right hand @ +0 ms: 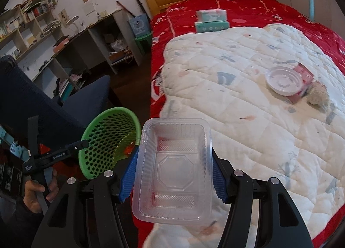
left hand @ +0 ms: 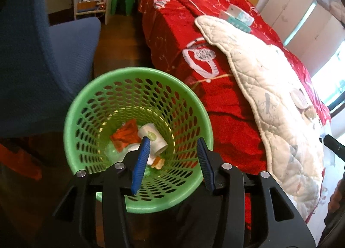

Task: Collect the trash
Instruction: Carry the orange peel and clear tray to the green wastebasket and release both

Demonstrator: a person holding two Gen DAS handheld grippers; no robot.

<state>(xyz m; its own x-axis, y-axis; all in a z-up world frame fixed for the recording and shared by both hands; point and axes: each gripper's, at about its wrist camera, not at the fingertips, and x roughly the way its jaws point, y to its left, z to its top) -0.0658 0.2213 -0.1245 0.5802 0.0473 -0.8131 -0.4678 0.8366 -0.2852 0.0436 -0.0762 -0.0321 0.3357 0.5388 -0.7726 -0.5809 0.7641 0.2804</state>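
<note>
Plastic tray point(right hand: 172, 168) — clamped in right gripper point(right hand: 172, 172)

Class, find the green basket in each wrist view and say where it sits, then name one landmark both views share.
Left wrist: the green basket fills the lower centre, directly beyond the jaws.
Right wrist: the basket sits lower left, beside the clear tray.
Shared landmark: the white quilt on the red bed.

home bedroom – bed point(right hand: 215, 4), bookshelves point(right hand: 25, 21)
</note>
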